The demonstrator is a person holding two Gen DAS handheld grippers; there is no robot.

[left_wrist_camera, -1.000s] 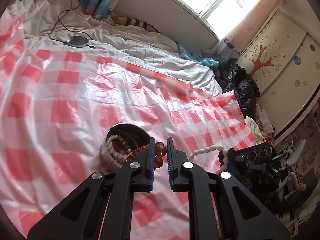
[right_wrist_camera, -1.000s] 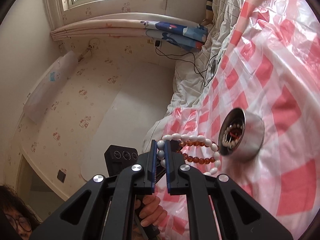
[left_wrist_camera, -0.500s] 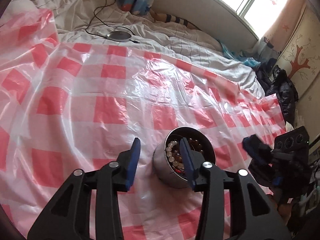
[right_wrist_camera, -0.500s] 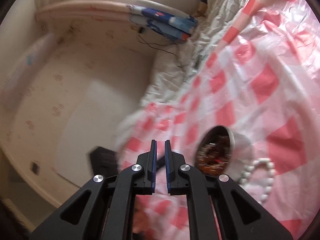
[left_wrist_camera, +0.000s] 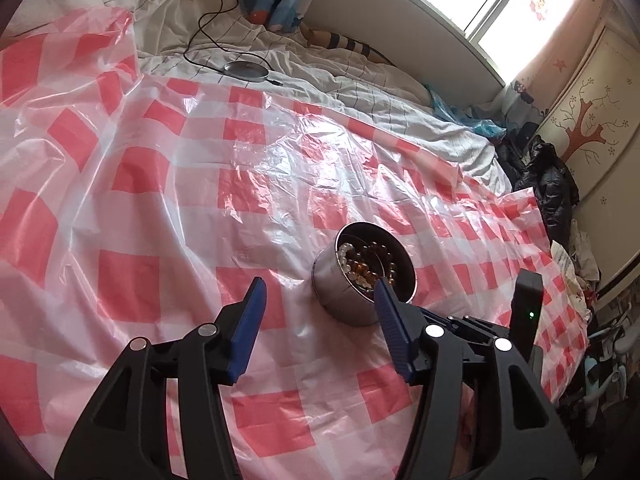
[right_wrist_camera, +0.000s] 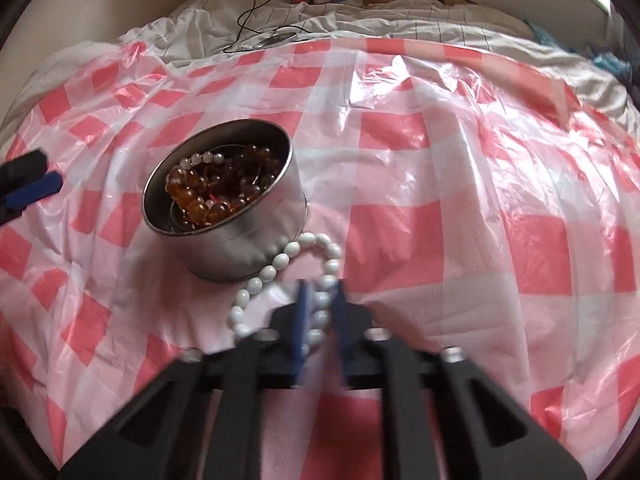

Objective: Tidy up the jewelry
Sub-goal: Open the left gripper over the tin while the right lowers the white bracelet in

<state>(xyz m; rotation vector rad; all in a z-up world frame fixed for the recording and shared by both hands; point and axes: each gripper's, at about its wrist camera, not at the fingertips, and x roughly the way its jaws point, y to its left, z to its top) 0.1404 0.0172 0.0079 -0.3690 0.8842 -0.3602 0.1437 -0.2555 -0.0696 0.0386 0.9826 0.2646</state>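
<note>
Lying beside the tin, white bracelet between the right fingers.

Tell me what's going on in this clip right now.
A person with a tool in each hand is sorting bracelets into a metal tin on a bed covered with red-checked plastic sheet. Amber bead bracelets already lie inside the tin. A white bead bracelet lies on the sheet against the tin's side, and the shut right tool is over it. The left tool has just been opening, with nothing between its jaws.
</note>
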